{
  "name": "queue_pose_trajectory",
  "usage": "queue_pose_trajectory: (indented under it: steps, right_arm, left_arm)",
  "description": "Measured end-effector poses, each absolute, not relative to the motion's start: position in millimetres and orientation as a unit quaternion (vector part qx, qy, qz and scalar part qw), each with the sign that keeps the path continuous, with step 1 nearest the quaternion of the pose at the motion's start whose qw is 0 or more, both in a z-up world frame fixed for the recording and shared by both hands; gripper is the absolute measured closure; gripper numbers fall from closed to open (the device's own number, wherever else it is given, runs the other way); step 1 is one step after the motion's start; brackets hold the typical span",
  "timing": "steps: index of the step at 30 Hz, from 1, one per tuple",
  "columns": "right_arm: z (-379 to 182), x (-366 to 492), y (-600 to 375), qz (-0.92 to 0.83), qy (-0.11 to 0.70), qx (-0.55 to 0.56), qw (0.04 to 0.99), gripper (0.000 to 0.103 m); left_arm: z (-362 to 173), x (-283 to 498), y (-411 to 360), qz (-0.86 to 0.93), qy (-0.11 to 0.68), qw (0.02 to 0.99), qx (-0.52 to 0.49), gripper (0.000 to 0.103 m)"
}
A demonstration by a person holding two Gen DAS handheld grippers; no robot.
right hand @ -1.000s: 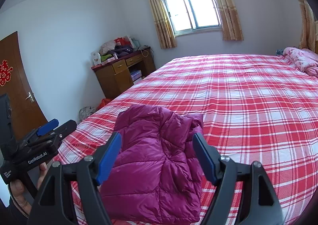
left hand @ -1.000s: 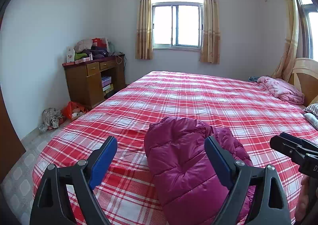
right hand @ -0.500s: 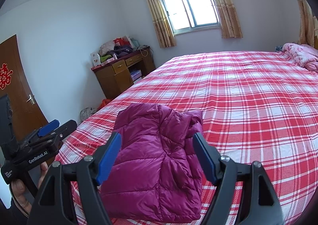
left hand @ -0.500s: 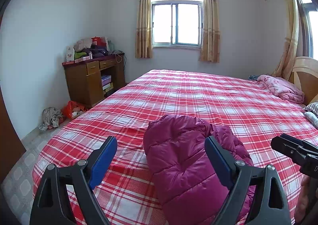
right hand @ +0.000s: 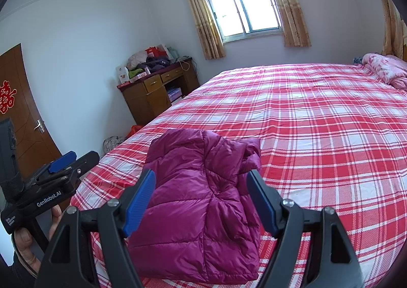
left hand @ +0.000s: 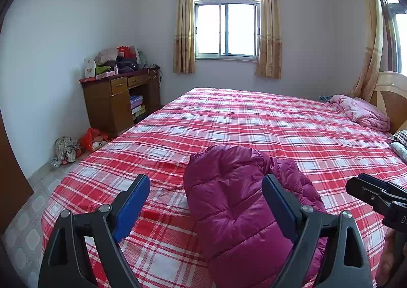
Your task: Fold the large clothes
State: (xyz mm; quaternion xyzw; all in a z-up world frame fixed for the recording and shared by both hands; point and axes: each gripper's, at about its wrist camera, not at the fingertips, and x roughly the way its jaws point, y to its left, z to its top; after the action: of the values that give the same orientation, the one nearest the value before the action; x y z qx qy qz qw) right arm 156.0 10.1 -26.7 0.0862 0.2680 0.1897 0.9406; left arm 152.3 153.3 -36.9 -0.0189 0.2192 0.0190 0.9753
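A magenta puffer jacket (left hand: pixel 236 201) lies folded into a compact bundle near the front edge of the red plaid bed (left hand: pixel 254 120); it also shows in the right wrist view (right hand: pixel 198 201). My left gripper (left hand: pixel 206 199) is open and empty, held above the bed's near edge, back from the jacket. My right gripper (right hand: pixel 201 199) is open and empty, held back from the jacket too. Each gripper shows at the edge of the other's view: the right one (left hand: pixel 376 194), the left one (right hand: pixel 51 181).
A pink blanket (left hand: pixel 361 112) lies by the wooden headboard (left hand: pixel 391 94) at the far right. A cluttered wooden desk (left hand: pixel 119 97) stands left against the wall, with bags (left hand: pixel 78 143) on the floor. A brown door (right hand: pixel 17 112) is at the left.
Both grippers have drawn slightly back and up from the folded jacket, which sits a little lower and farther in both views. Both stay open.
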Motion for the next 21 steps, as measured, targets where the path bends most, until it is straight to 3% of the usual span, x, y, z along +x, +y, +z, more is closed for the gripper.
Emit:
queue_pose_trajectory:
  steps: [21]
  right_arm:
    - [-29.3,154.5,11.9,0.190,0.268,0.087,0.940,0.026]
  left_arm:
    - [-40.2,153.2,152.3,0.020,0.223,0.974,-0.018,0.013]
